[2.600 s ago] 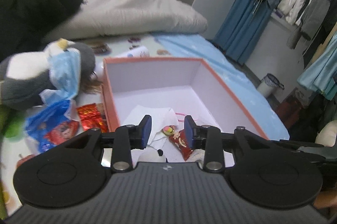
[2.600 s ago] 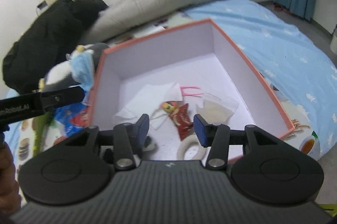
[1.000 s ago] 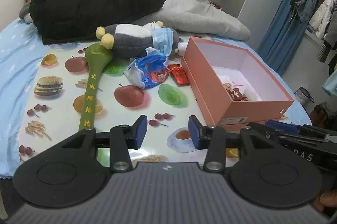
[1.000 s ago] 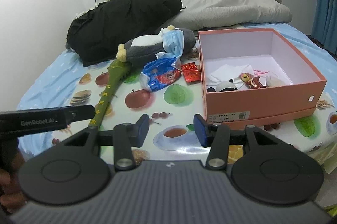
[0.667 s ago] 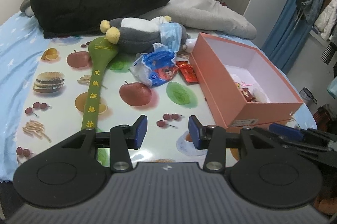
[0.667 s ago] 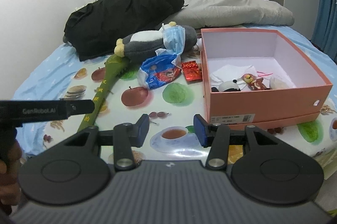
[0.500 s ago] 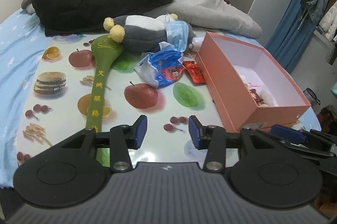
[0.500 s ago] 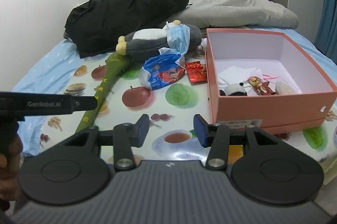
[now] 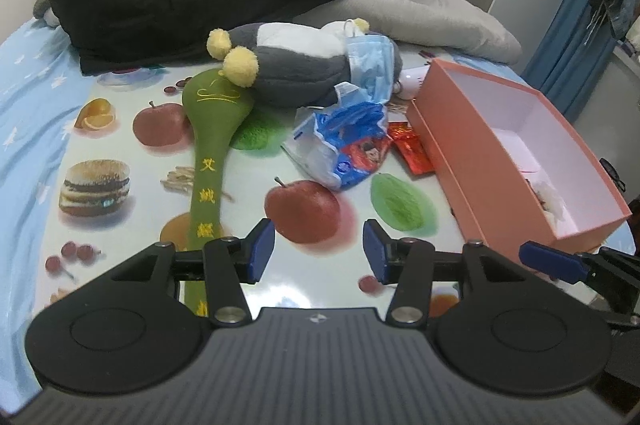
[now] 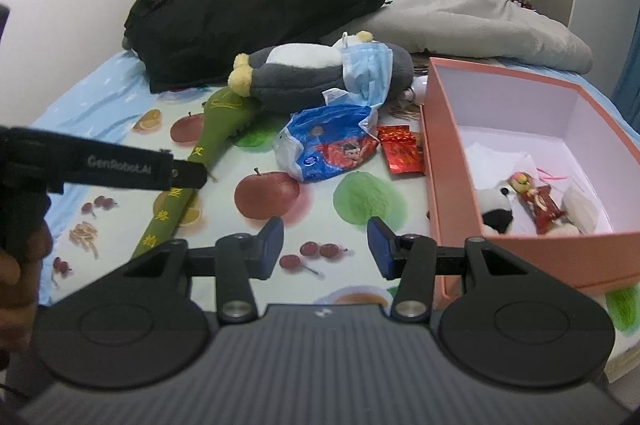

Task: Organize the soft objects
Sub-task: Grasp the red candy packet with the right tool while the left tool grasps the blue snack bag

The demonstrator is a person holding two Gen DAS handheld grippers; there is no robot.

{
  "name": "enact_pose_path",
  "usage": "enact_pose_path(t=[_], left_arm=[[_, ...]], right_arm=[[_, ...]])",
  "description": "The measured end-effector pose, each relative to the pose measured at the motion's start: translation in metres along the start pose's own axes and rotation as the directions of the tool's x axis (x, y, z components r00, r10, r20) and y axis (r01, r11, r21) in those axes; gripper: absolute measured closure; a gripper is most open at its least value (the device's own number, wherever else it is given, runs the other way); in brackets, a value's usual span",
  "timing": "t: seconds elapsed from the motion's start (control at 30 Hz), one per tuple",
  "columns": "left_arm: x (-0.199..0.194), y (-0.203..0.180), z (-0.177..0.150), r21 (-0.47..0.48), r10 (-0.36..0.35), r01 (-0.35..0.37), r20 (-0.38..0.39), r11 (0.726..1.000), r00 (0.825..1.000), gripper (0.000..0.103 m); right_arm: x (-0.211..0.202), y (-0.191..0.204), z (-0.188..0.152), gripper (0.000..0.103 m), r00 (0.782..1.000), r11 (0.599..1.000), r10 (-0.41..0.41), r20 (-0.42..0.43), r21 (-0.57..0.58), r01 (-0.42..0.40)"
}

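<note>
Tools apart, holding nothing: my left tool [image 9: 319, 251] and right tool [image 10: 325, 247] hang over the fruit-print desk [image 9: 120, 153]. Penguin plush [image 10: 320, 75] lies on its side near the desk's far edge, its feet touching the green mallet [image 9: 210, 129], a blue bag [image 10: 326, 145] just in front. Pink box [image 10: 448, 185] to the right holds a small panda [image 10: 496, 213] and a doll [image 10: 536, 201].
</note>
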State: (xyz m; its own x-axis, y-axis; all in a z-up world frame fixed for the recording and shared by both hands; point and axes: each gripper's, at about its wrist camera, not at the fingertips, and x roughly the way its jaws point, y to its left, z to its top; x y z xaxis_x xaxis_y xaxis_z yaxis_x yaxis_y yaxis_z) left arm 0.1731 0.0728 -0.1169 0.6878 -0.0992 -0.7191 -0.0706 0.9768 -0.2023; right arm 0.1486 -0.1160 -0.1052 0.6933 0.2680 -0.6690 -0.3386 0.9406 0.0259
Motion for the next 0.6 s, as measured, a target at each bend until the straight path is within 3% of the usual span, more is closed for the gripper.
enact_pose_path(t=[0.27, 0.6], left_arm=[[0.058, 0.018, 0.030, 0.011, -0.005, 0.006, -0.043, 1.000, 0.999, 0.048], [0.135, 0.017, 0.074, 0.052, -0.060, 0.063, -0.069, 0.997, 0.996, 0.048]], right_arm=[[0.060, 0.006, 0.016, 0.054, 0.998, 0.999, -0.037, -0.050, -0.033, 0.035], [0.151, -0.008, 0.038, 0.055, 0.983, 0.983, -0.163, -0.083, -0.103, 0.154]])
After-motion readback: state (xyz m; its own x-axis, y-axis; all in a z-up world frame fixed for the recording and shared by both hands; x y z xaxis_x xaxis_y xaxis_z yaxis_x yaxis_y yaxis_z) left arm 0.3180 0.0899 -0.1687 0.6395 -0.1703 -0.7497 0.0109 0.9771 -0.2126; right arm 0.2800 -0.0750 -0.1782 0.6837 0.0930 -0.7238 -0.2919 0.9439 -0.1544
